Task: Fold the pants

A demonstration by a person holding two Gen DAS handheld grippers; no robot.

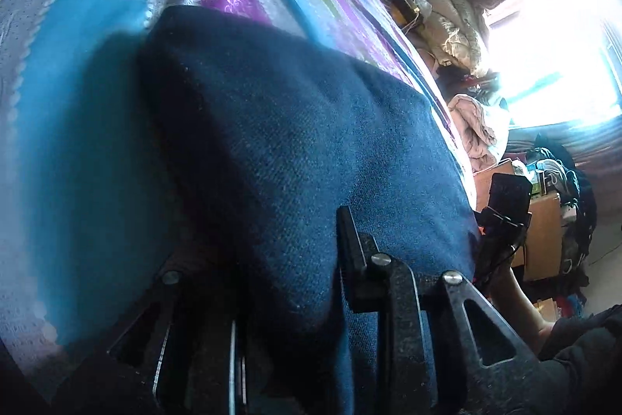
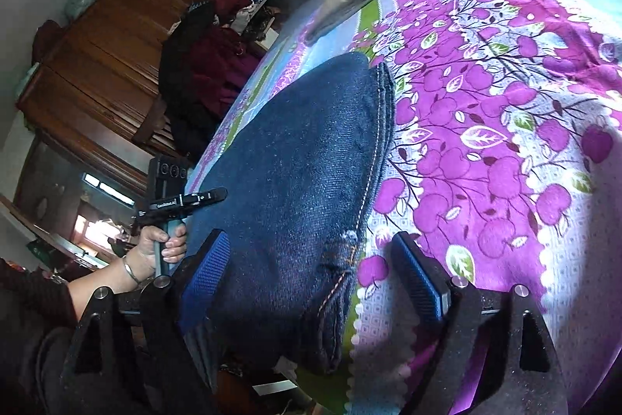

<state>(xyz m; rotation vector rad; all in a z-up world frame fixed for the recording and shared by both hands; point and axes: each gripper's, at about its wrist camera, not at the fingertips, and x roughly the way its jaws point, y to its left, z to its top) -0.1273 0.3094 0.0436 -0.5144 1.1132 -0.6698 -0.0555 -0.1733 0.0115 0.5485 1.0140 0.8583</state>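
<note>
The dark blue denim pants lie folded into a thick bundle on a bed covered by a purple, blue and green floral bedsheet, near the bed's near edge. In the right wrist view the orange-stitched seam runs along the bundle's right side.

The right gripper stands spread wide, its blue-padded fingers either side of the near corner of the pants, with the left pad against the denim and the right one over bare sheet (not pinching anything).

The left gripper has denim draped between and over its black fingers; one finger is buried in shadow, so I cannot tell whether it clamps the cloth.

A hand with a bracelet holds that tool's handle at the left. A brown wooden wardrobe stands far left.
</note>
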